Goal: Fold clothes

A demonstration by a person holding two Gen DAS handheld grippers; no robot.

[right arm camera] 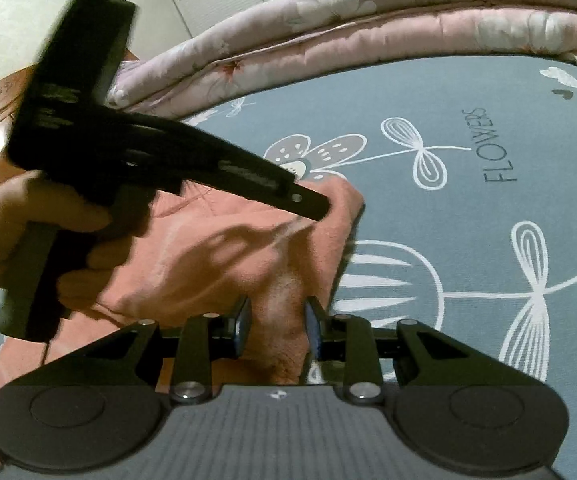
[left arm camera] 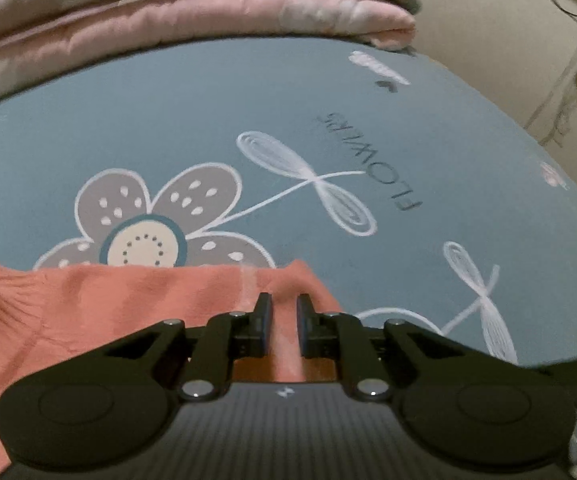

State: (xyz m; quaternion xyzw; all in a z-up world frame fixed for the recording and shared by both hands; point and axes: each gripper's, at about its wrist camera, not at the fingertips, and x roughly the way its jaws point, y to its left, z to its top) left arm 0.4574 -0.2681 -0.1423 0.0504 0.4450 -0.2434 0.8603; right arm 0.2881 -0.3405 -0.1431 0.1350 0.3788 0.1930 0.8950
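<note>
**Both claws pinch one edge of the coral garment, ready for a fold**

The coral-pink garment (right arm camera: pixel 224 264) lies on the bed, over the blue flower-print sheet (left arm camera: pixel 216 120), at the near side of the bed and rumpled toward the left. Its far edge just overlaps the large grey flower (left arm camera: pixel 156 208) printed on the sheet.

The left claw (left arm camera: pixel 284 308) has its jaws drawn almost together, with a thin ridge of the pink cloth rising between the pads; it appears to be pinched at the garment's far right corner. Seen from the right wrist, a hand (right arm camera: pixel 28 232) grips that tool's handle and its tip points down onto the same corner.

The right claw (right arm camera: pixel 278 316) stands wider, about a third open, but a thicker bunch of cloth fills the gap and touches both pads, so it looks clamped on the nearer part of the right edge.

Two grips along one edge make sense for folding: held at two points, the edge should stay straight instead of sagging when carried over. The likely next move is to lift this edge and bring it across toward the left.

A folded pink quilt (left arm camera: pixel 192 12) sits stacked at the far end of the bed, well apart from the garment and out of the way of the fold.
</note>
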